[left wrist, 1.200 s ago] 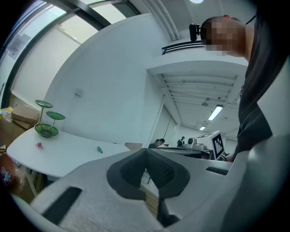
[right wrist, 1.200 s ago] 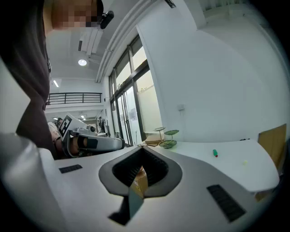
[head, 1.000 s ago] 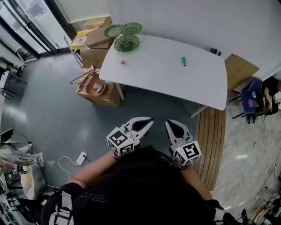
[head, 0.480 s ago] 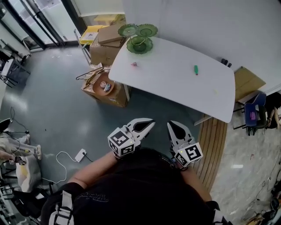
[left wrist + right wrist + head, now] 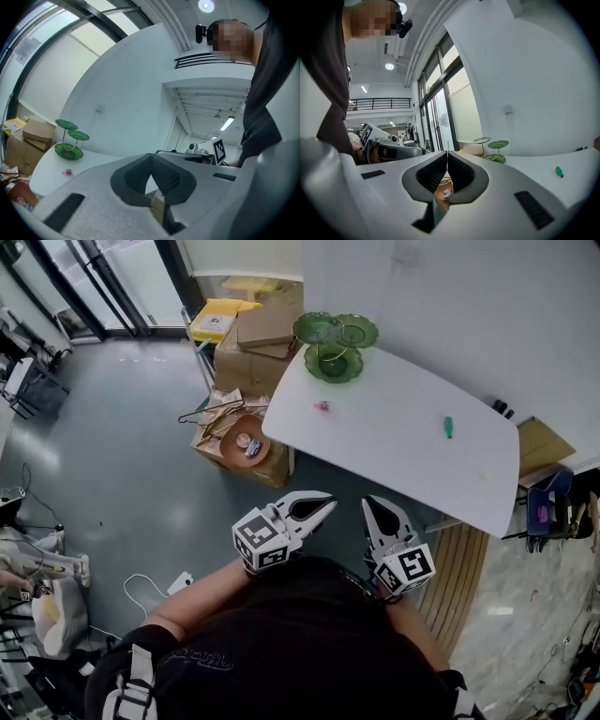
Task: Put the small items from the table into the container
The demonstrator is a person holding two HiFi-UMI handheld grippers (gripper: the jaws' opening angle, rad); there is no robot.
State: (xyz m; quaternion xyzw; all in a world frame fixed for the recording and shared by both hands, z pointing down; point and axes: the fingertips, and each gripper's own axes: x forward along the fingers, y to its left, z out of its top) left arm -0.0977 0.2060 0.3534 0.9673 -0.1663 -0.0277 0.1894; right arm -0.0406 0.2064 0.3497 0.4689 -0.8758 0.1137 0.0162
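1. White table [image 5: 394, 460] ahead in the head view, bearing a small pink item [image 5: 322, 406] near its left end and a small green item [image 5: 448, 427] toward the right, well apart from each other.
2. Possibly a third pale speck near the right edge; too small to tell.
3. Left gripper [image 5: 328, 501] and right gripper [image 5: 367, 502] held close to the body, well short of the table, each with jaws pressed together on nothing.
4. Likely container: brown bowl [image 5: 246, 442] on a cardboard box [image 5: 272, 468] just beside the table's left end, with a few bits in it. Could equally be the green tiered stand [image 5: 333, 348] on the table's corner; cannot tell which.
5. Judged light and rigid, both items; prone to skidding on the smooth top or popping out of a hard pinch.
6. For the green one, seemingly elongated: pinch across the short width at mid-length.
7. For the pink one: close on two opposite sides, low near the tabletop, with a gentle squeeze.
8. Worth opening the jaws only narrowly before each pick.
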